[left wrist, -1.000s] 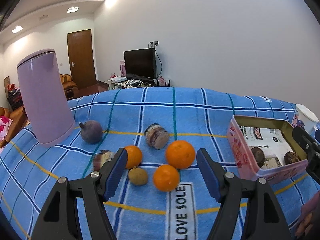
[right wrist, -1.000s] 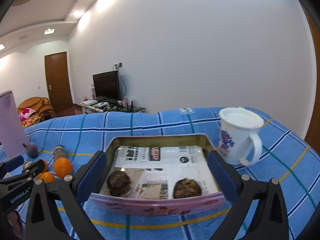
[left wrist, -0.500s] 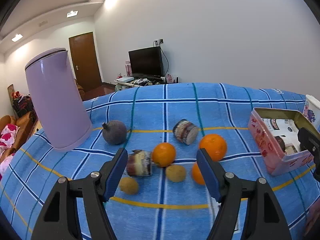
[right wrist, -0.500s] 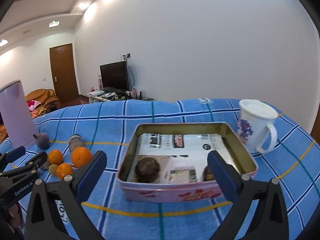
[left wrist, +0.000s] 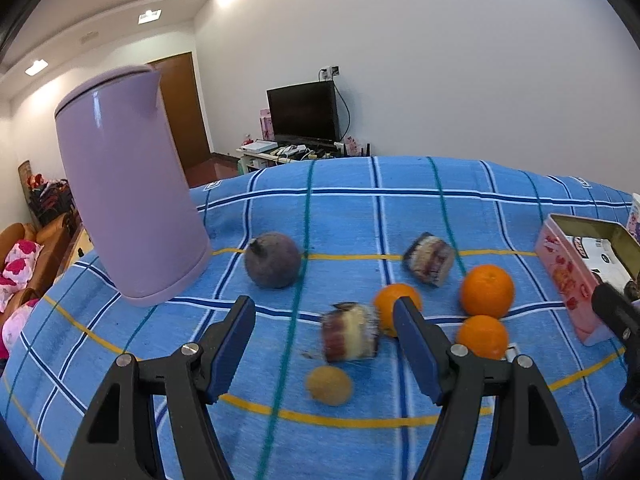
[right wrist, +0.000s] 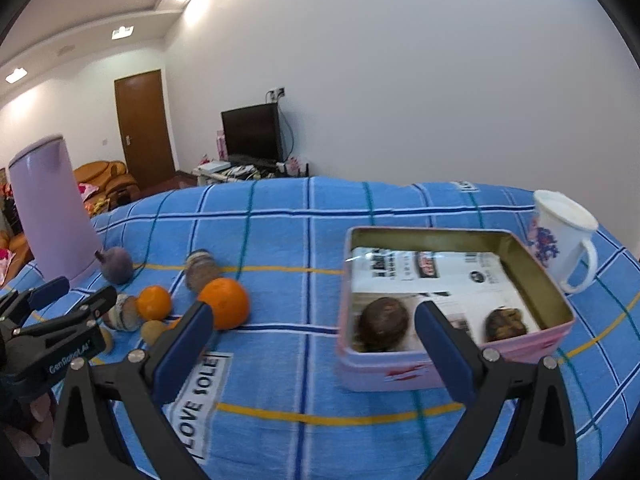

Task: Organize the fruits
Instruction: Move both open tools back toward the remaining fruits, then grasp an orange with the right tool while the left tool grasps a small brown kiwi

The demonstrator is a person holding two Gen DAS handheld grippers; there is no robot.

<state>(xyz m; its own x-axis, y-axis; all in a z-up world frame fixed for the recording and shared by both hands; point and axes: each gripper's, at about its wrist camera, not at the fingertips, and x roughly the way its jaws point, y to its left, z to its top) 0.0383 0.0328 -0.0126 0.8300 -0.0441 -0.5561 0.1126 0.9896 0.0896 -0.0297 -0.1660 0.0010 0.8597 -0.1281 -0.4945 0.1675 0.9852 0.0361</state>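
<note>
both grippers swing left, off the tin and over the loose fruit

left gripper [left wrist: 324, 344] and right gripper [right wrist: 310, 340], jaws spread and empty; oranges [left wrist: 486, 290] still on the desk [left wrist: 360, 208], tin [right wrist: 556, 292] now to the right.

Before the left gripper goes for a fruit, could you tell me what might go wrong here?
1. The left gripper is open over a tight cluster: a striped piece touches a small orange, so closing might catch or nudge both.
2. The oranges and the brown fruit are round and could roll across the blue cloth if bumped.
3. The tall purple kettle stands close on the left; a wide swing could knock it.
</note>
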